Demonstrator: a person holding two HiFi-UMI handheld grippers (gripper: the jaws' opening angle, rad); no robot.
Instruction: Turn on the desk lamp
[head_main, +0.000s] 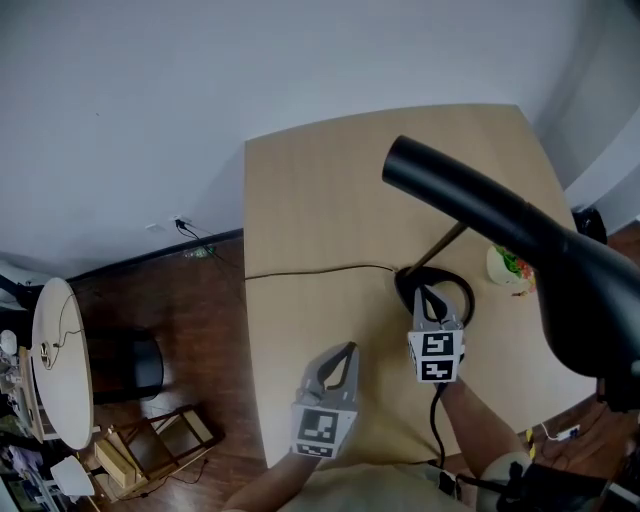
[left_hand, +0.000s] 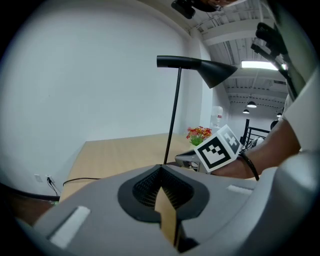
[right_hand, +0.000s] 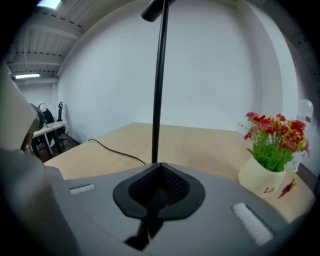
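Black slim-stemmed desk lamp (head_main: 470, 200), one only, stands just ahead of my right gripper (head_main: 429, 297), jaws pressed together, empty; my left gripper (head_main: 346, 352) likewise. One cream flower pot (right_hand: 261, 178), rightward: print unreadable.

Light wood table (head_main: 320, 200) fills frame centre, back edge against the white wall (head_main: 150, 100). Small cream pot of red and yellow flowers (head_main: 510, 268) sits right of centre on the table; same pot at lower right in the right gripper view (right_hand: 272, 160). Dark wood floor (head_main: 190, 330) on the left. Wall socket (head_main: 181, 224) low on the wall, left of the table. Far left: round white table (head_main: 60, 360), black bin or stool (head_main: 125, 365) beside it, can't tell which. Wooden rack (head_main: 150, 445) at lower left.
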